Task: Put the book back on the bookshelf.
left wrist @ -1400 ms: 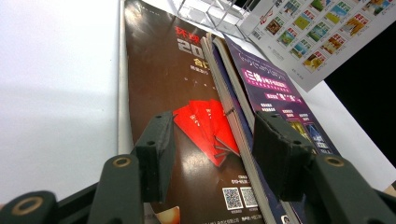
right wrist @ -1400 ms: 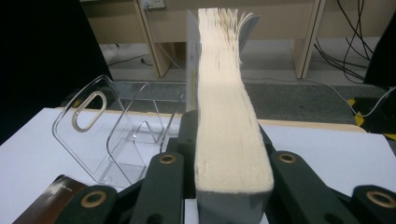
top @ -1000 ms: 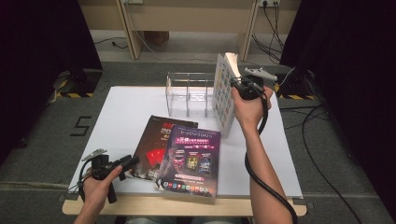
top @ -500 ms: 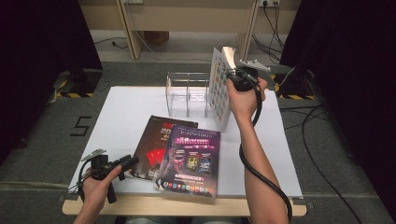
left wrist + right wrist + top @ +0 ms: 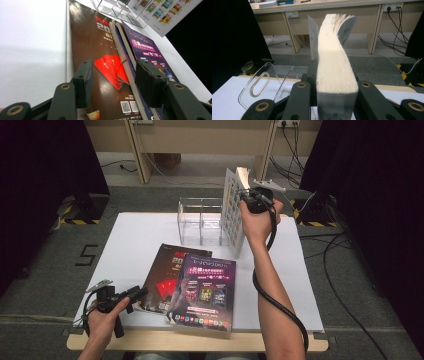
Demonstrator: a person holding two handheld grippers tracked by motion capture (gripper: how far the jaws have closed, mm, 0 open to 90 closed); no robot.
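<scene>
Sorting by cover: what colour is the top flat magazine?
Purple magazine, clearest in the high view.

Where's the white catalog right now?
High view: the white catalog stands upright at the table's far right, clamped in the right gripper, just right of the clear rack.

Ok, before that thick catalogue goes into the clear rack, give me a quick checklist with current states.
1. Right claw clamped on the thick catalogue: ok.
2. Catalogue upright, bottom corner on the table: ok.
3. Catalogue inside the clear acrylic rack: not ok, it stands beside the rack's right end.
4. Rack slots free: ok.
5. Pages together: not ok, top pages fan apart.
6. Left claw open, off the brown magazine and purple magazine: ok.
</scene>
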